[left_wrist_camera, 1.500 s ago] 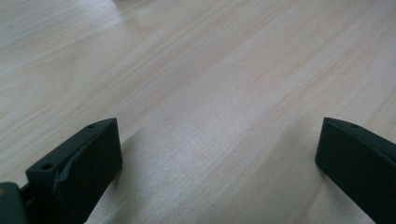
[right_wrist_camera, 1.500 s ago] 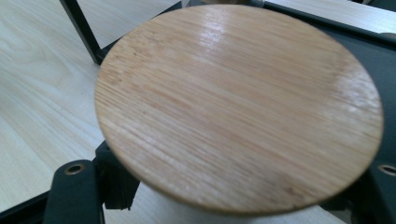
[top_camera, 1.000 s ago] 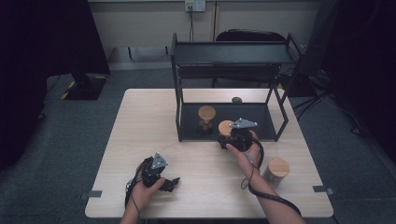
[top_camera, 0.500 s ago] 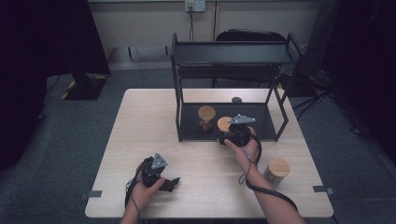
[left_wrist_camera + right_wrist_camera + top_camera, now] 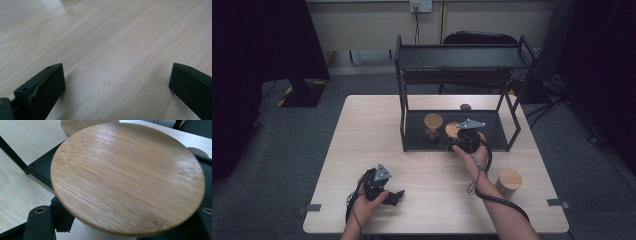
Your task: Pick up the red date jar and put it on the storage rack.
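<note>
My right gripper (image 5: 455,138) is shut on a pale jar with a round bamboo lid (image 5: 452,129), held over the front of the black rack's bottom tray (image 5: 494,136). In the right gripper view the lid (image 5: 127,175) spreads wide above the jaws, which clamp the jar's pale body (image 5: 107,235) below it. A second bamboo-lidded jar (image 5: 433,121) stands on the tray just left of it. My left gripper (image 5: 395,196) rests on the table near the front edge, open, with bare wood (image 5: 117,62) between its jaws.
The black two-level rack (image 5: 462,55) stands at the table's far middle. A third lidded jar (image 5: 508,181) stands on the table at the front right. A small dark round thing (image 5: 465,107) lies behind the tray. A chair stands beyond the table.
My right gripper has carried the jar a little farther in over the rack's bottom tray. The left gripper has stayed put.
</note>
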